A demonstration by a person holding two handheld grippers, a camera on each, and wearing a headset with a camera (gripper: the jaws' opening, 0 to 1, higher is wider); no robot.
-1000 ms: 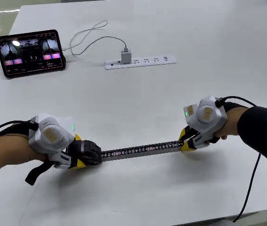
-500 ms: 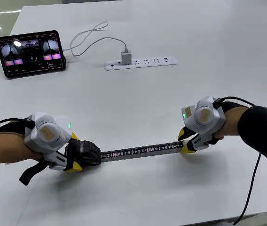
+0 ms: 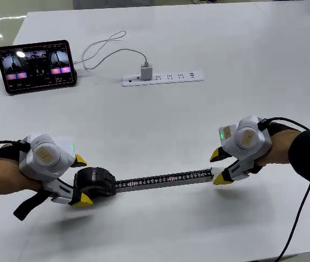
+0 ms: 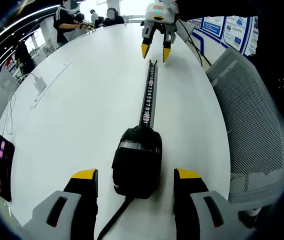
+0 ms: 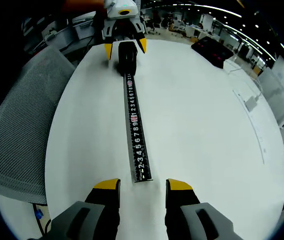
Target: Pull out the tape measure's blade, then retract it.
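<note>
The black tape measure case (image 3: 95, 182) (image 4: 137, 160) lies on the white table between the jaws of my left gripper (image 3: 82, 181) (image 4: 136, 175), which stands open with a gap on each side of the case. The blade (image 3: 163, 179) (image 4: 149, 95) (image 5: 133, 125) is pulled out flat on the table, numbers up. Its tip lies just in front of my right gripper (image 3: 216, 168) (image 5: 143, 184), which is open and not touching it. The right gripper view shows the case (image 5: 127, 55) far off between the left gripper's (image 5: 125, 48) yellow tips.
A tablet (image 3: 36, 65) stands at the back left. A white power strip (image 3: 163, 77) with a charger and cable lies at the back middle. A grey mesh chair (image 4: 252, 115) (image 5: 17, 125) sits beyond the table's near edge.
Both grippers have opened. The left let go of the case and drew back a little; the right released the blade tip, which now lies on the table.
</note>
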